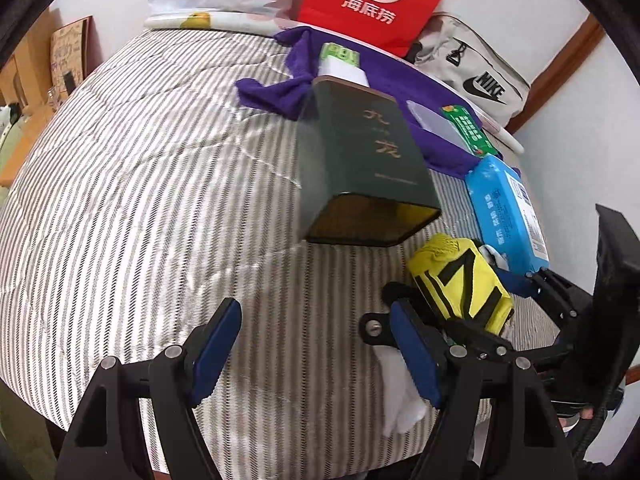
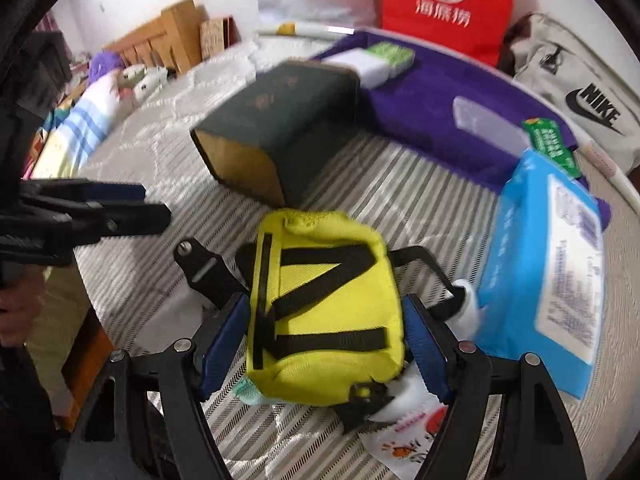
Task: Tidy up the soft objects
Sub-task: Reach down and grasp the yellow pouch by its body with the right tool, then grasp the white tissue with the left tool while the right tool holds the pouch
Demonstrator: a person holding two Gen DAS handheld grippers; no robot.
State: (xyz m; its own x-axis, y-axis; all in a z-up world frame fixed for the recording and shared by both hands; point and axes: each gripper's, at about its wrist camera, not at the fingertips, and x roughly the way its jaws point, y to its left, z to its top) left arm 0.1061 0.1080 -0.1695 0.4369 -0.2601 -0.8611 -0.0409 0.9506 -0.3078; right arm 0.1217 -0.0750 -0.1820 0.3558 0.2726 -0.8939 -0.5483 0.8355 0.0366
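Nearest us in the right wrist view, the right tool (image 2: 324, 344) stands with its blue-padded jaws spread on either side of the small yellow fabric pouch with black webbing straps (image 2: 320, 312), the pads close to its flanks but, as far as we can tell, not yet pressing. The pouch lies on the grey-and-white striped bed cover (image 2: 400, 184), just beside the blue plastic pack of wipes (image 2: 544, 280) and over a white printed sachet (image 2: 404, 440). The left tool (image 1: 316, 352) is also spread, with nothing between its pads, over bare cover to the left of the pouch. We judge the main risk to be a messy grasp: closing now, we could snag the black strap with its metal buckle (image 2: 196, 260), or pinch the sachet along with the pouch and drag it off. The soft fabric may fold and slip out. The dark green rectangular tin (image 2: 276, 128) lies near, and a swinging strap could knock it.
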